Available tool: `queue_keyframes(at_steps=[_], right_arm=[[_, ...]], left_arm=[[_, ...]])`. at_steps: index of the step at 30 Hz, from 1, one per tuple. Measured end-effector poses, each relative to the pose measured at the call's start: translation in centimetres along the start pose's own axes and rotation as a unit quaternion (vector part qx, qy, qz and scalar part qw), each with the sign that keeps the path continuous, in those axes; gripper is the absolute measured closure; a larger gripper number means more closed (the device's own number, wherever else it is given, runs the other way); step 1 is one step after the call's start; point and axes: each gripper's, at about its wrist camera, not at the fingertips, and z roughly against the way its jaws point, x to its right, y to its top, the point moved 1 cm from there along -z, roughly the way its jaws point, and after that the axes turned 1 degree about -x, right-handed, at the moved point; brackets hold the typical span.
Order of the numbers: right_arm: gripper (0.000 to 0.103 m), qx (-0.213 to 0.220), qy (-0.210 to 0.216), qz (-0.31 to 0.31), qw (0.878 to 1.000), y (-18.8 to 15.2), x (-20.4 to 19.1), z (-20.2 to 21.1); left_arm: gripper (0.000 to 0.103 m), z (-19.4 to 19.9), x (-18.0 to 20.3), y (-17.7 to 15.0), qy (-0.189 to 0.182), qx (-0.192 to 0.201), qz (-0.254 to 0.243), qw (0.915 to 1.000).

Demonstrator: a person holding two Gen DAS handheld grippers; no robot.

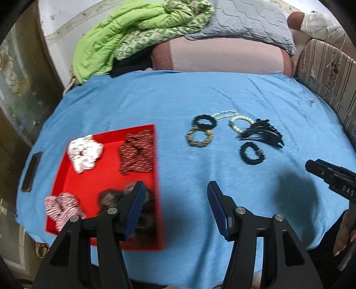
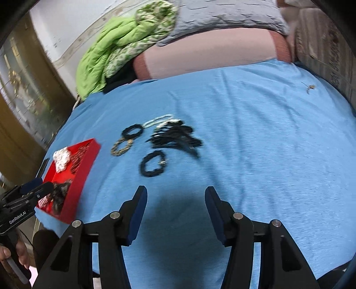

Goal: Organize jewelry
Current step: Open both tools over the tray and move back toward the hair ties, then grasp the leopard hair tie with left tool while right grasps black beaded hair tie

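A red tray (image 1: 89, 177) lies on the blue cloth at the left and holds several scrunchies: a white one (image 1: 84, 153), a dark red one (image 1: 136, 155), a pink one (image 1: 62, 207) and a dark one (image 1: 111, 197). A cluster of bracelets, black hair ties (image 1: 252, 153) and a black comb clip (image 1: 264, 132) lies on the cloth to the right of the tray. My left gripper (image 1: 175, 193) is open and empty over the tray's right edge. My right gripper (image 2: 175, 197) is open and empty, just short of a black hair tie (image 2: 153, 165).
A dark phone (image 1: 32, 172) lies left of the tray. Pink pillows (image 1: 222, 55), a green quilt (image 1: 133, 33) and a grey pillow (image 1: 244, 20) are piled at the far end. A striped cushion (image 1: 329, 75) lines the right side. A small trinket (image 1: 311, 102) lies far right.
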Motion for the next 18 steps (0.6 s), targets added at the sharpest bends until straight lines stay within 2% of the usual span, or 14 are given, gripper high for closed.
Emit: queue_keyframes(at_steps=[4, 11, 14, 18], right_arm=[[0.044, -0.003, -0.003, -0.014, 1.000, 0.1, 1.3, -0.6], [0.044, -0.009, 0.000, -0.023, 1.000, 0.3, 2.4, -1.8], [0.043, -0.011, 0.003, -0.025, 1.000, 0.7, 2.6, -2.4], [0.042, -0.023, 0.028, -0.034, 0.999, 1.1, 2.1, -3.9]], left_arm=[[0.046, -1.5, 2.3, 0.9, -0.021, -0.004, -0.015, 0.9997], [0.046, -5.0, 4.3, 2.1, -0.031, -0.021, -0.026, 0.9989], [0.046, -6.9, 3.9, 3.3, -0.033, -0.031, -0.014, 0.9989], [0.046, -10.2, 2.3, 5.3, -0.047, -0.055, 0.034, 0.9968]])
